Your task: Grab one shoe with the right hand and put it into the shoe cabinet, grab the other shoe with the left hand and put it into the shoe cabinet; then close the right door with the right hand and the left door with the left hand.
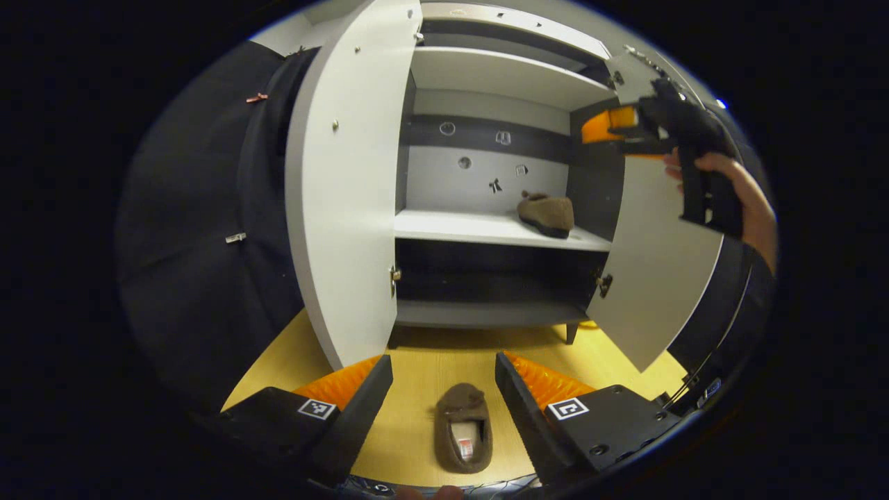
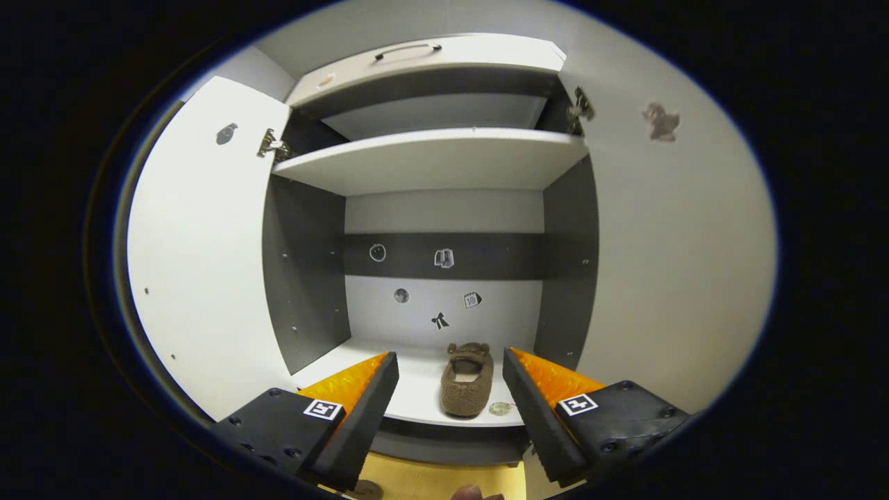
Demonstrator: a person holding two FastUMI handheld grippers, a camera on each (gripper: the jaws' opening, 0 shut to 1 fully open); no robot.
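Observation:
A brown slipper [image 1: 463,428] lies on the wooden floor [image 1: 424,368] in front of the shoe cabinet [image 1: 486,229], between the wide-apart fingers of my left gripper [image 1: 444,371], which is open and above it. The second brown slipper [image 1: 547,213] rests on the middle shelf [image 1: 479,228], right side. In the right gripper view this slipper [image 2: 467,379] sits on the shelf [image 2: 417,389] just beyond my open right gripper [image 2: 451,368], untouched. The right gripper [image 1: 611,128], held by a hand [image 1: 736,187], also appears in the left gripper view, up by the right door [image 1: 653,278]. Both doors stand open.
The left door [image 1: 344,187] swings out toward me, with black cloth [image 1: 201,229] behind it. An upper shelf [image 2: 430,160] and a handled top panel [image 2: 424,59] are above. The right door [image 2: 667,264] is close on the right gripper's right side. A dark lower compartment [image 1: 486,278] sits below the middle shelf.

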